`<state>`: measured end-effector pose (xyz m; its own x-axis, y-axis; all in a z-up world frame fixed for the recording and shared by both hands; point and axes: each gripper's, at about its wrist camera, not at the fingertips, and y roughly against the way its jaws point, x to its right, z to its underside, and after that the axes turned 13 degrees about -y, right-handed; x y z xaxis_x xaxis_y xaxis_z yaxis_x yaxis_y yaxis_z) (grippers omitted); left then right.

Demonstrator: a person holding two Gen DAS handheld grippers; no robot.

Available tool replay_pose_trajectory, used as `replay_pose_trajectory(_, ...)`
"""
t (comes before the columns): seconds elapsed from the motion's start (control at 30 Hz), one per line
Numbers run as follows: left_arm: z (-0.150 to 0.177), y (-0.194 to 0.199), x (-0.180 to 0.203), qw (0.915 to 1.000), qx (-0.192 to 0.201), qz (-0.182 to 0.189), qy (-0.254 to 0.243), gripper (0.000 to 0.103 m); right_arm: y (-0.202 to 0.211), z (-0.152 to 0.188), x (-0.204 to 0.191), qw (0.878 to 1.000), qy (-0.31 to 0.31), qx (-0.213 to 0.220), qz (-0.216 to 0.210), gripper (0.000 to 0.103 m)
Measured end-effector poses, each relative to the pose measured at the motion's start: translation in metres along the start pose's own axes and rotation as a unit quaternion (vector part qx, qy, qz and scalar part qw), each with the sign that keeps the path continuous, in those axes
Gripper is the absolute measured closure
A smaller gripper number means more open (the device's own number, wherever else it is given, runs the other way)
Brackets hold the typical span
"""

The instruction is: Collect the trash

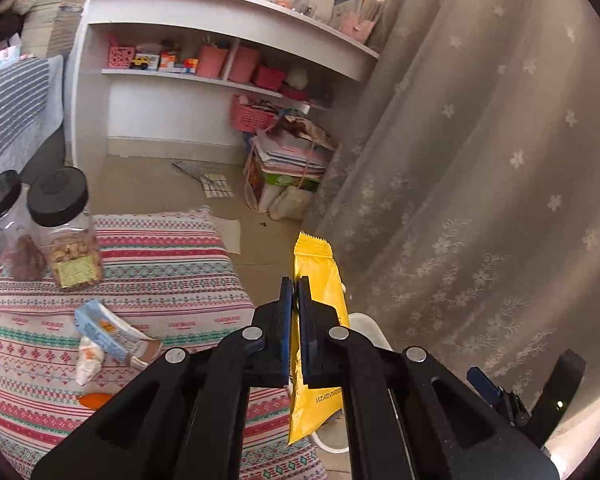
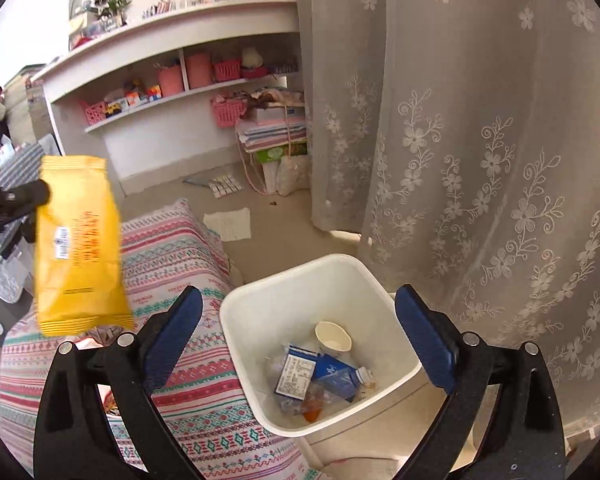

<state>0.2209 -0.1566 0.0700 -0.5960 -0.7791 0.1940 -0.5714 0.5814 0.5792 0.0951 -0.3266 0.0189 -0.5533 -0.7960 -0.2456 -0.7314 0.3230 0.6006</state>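
Note:
My left gripper is shut on a yellow snack wrapper, which stands upright between the pads. Behind it shows a bit of the white trash bin. In the right wrist view the same wrapper hangs at the left, held by the left gripper, to the left of the bin. My right gripper is open above the bin with nothing between its pads. In the bin lie a paper cup, blue cartons and other scraps. A light blue carton and a crumpled tissue lie on the patterned cushion.
Two black-lidded jars stand on the cushion's far left. A lace curtain hangs close behind the bin on the right. White shelves with pink baskets, a stack of papers and bags and loose papers fill the floor beyond.

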Motion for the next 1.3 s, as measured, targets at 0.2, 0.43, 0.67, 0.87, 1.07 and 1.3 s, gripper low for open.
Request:
replay_pose_trajectory(0.2, -0.018, -0.035, 0.028, 0.9973, -0.022, 0.069, -0.012, 0.100, 0.024, -0.010, 0.009, 0.998, -0.022, 0.064, -0.020, 0.009)
replay_pose_trajectory(0.43, -0.019, -0.065, 0.053, 0.9887, -0.070, 0.131, -0.022, 0.042, 0.019, -0.011, 0.013, 0.997, -0.041, 0.060, -0.016, 0.008)
replay_pose_trajectory(0.67, 0.003, -0.024, 0.026, 0.9979, -0.048, 0.016, -0.041, 0.040, 0.018, -0.001, -0.015, 0.998, -0.022, 0.061, -0.020, 0.007)
replay_pose_trajectory(0.87, 0.037, 0.039, -0.023, 0.9904, -0.016, -0.135, -0.024, 0.026, 0.015, 0.014, -0.059, 0.999, 0.010, 0.044, -0.024, 0.007)
replay_pose_trajectory(1.07, 0.066, 0.098, -0.078, 0.9762, 0.005, -0.216, 0.022, 0.017, 0.034, 0.037, -0.123, 0.995, 0.062, 0.059, -0.049, 0.007)
replay_pose_trajectory(1.3, 0.097, 0.143, -0.130, 0.9601, 0.014, -0.276, 0.046, 0.016, 0.046, 0.065, -0.188, 0.988, 0.123, 0.081, -0.056, 0.007)
